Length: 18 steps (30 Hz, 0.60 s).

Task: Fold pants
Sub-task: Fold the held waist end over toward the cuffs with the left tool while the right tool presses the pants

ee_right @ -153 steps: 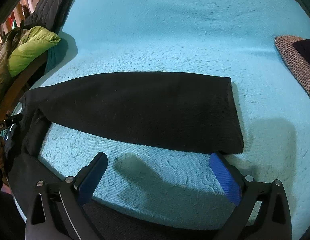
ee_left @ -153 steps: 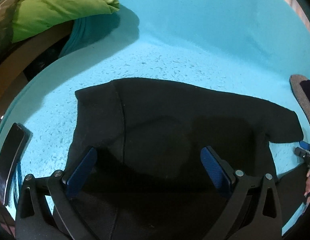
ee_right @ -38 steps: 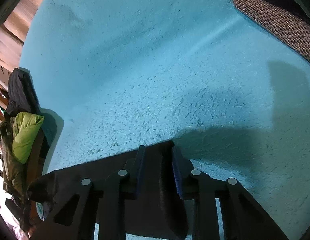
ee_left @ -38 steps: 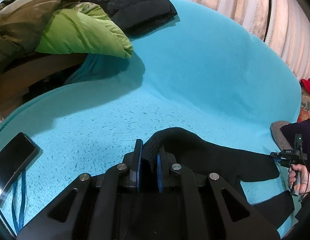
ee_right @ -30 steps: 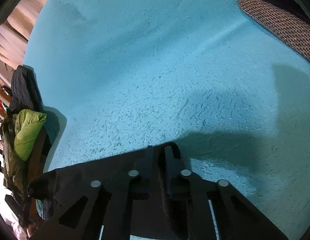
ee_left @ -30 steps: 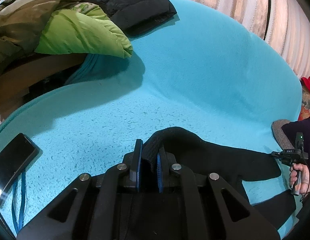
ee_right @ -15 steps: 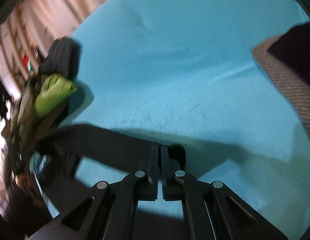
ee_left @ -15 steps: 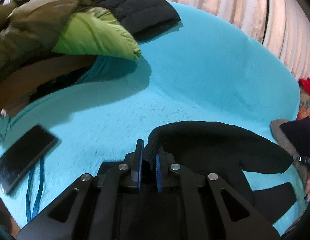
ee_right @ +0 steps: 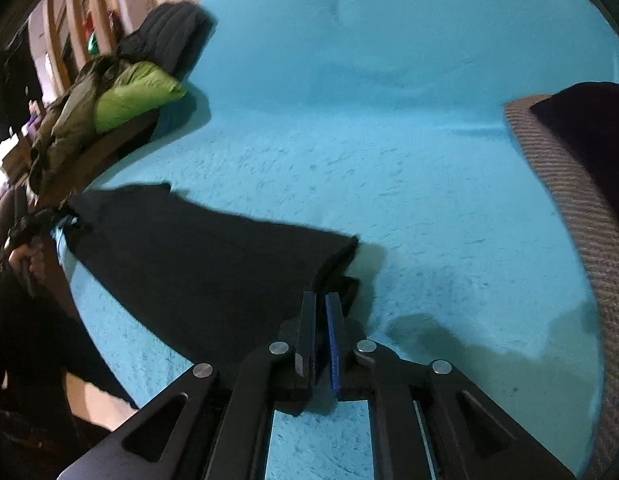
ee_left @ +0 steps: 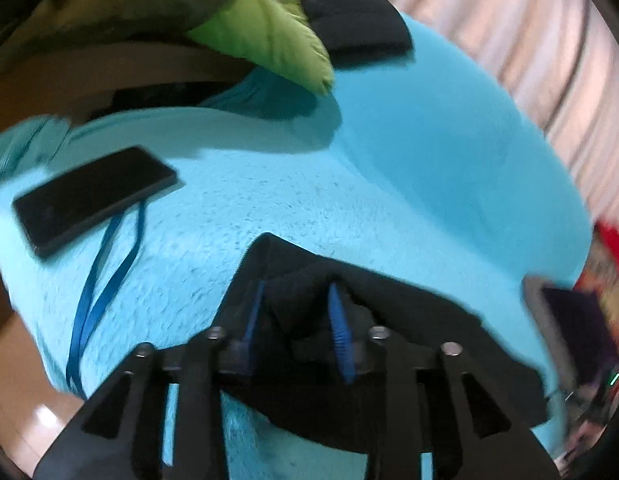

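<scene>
Two claws are working over a bed covered by a turquoise blanket (ee_right: 389,128). Black pants (ee_right: 197,264) are lying across the blanket's near side, folded lengthwise. Jackets (ee_left: 265,36), green and black, are piling at the far left corner. A black phone (ee_left: 93,196) is resting on the blanket beside a blue strap (ee_left: 105,280). The right claw (ee_right: 320,300) is pinching the pants' leg end, jaws together. The left claw (ee_left: 297,296) is standing parted over bunched fabric.
</scene>
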Tool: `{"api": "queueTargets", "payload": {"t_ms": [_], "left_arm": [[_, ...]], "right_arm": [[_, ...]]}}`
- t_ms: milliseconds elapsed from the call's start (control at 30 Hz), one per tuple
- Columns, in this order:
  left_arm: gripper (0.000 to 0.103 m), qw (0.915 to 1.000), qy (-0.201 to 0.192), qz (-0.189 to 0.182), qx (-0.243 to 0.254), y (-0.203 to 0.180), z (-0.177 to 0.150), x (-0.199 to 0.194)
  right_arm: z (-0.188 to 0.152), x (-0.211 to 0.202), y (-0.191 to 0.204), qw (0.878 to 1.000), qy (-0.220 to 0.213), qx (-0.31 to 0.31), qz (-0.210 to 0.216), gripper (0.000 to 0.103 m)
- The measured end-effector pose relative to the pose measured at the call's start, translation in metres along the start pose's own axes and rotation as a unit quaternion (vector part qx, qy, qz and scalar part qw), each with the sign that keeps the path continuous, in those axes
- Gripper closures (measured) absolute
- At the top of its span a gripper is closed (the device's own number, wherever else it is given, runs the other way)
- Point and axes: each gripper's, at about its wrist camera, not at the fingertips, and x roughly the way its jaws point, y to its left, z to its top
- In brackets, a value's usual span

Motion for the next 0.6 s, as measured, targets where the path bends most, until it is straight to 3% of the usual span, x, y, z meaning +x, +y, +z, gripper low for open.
{"api": "queueTargets", "payload": {"t_ms": [33, 100, 167, 333, 467, 600], "left_arm": [[0.058, 0.9996, -0.01, -0.01, -0.026, 0.006, 0.0, -0.007], [0.039, 0.9935, -0.029, -0.057, -0.094, 0.024, 0.002, -0.019], [0.033, 0.9801, -0.028, -0.112, -0.162, 0.04, 0.0, -0.025], [0.03, 0.944, 0.043, -0.22, -0.242, 0.046, -0.008, -0.001], [0.03, 0.9332, 0.075, -0.241, -0.256, 0.04, -0.013, 0.01], [0.03, 0.9101, 0.101, -0.246, -0.318, 0.045, -0.015, 0.032]], "right_arm": [[0.002, -0.006, -0.004, 1.0, -0.014, 0.013, -0.003, 0.09], [0.003, -0.016, -0.009, 0.998, -0.04, 0.036, -0.009, 0.073], [0.005, -0.027, -0.013, 0.996, -0.066, 0.054, -0.015, 0.064], [0.01, -0.032, -0.012, 0.994, -0.088, 0.062, -0.018, 0.064], [0.013, -0.024, -0.006, 0.996, -0.077, 0.052, -0.015, 0.064], [0.015, -0.019, 0.001, 0.997, -0.069, 0.036, -0.016, 0.064]]}}
